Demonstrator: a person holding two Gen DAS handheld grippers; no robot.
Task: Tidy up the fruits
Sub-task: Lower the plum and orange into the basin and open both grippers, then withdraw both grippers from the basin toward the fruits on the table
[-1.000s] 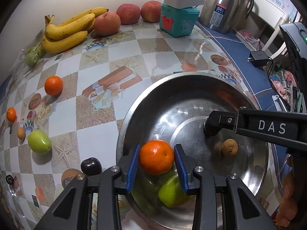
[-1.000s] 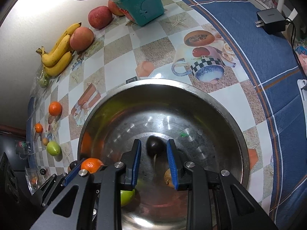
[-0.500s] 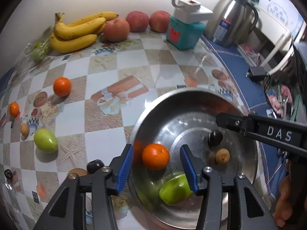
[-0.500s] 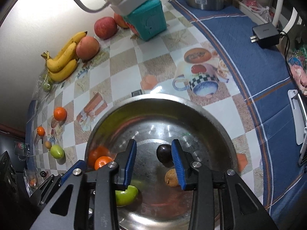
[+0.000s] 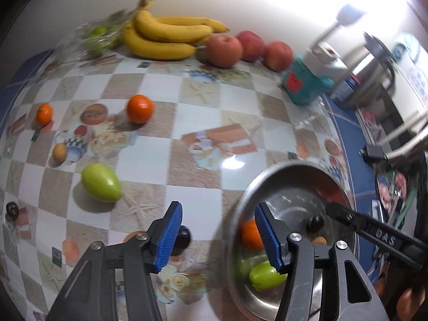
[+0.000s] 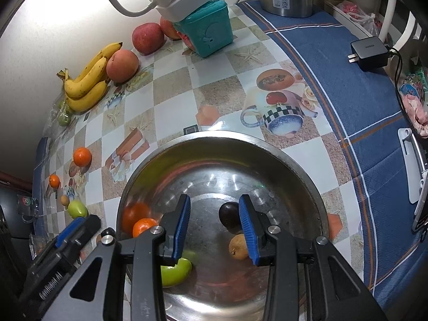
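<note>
Seen first through the left wrist camera, the left claw (image 5: pixel 218 236) points steeply down over the checkered desk (image 5: pixel 198 123), just beside the rim of the steel bowl (image 5: pixel 283 168). Its blue-padded jaws have just been opening and stand apart, released, with nothing between them. A dark plum (image 5: pixel 184 236) peeks out from behind the left pad, resting on the desk. Inside the bowl, partly hidden by the right pad, lie an orange (image 5: pixel 250 234), a green mango (image 5: pixel 264 276), a second dark plum (image 5: pixel 315 223) and a small brown fruit (image 5: pixel 318 240). The black finger of the right claw (image 5: pixel 374 236) reaches in over the bowl from the right. Out on the desk wait another green mango (image 5: pixel 101 183), two oranges (image 5: pixel 140 108), a small tan fruit (image 5: pixel 59 152), and, along the wall, a bunch of bananas (image 5: pixel 165 36) and three apples (image 5: pixel 224 49).

Over on the right wrist camera, the right claw (image 6: pixel 215 228) hangs steeply over the middle of the bowl (image 6: pixel 222 136). Its jaws have just been opening and stand slightly apart, gripping nothing; the plum (image 6: pixel 228 214) sits on the bowl floor just inside the right pad, the brown fruit (image 6: pixel 239 246) below it. The orange (image 6: pixel 143 226) and green mango (image 6: pixel 175 268) lie at the bowl's left side. The left claw (image 6: pixel 77 226) shows at the lower left, outside the rim.
</note>
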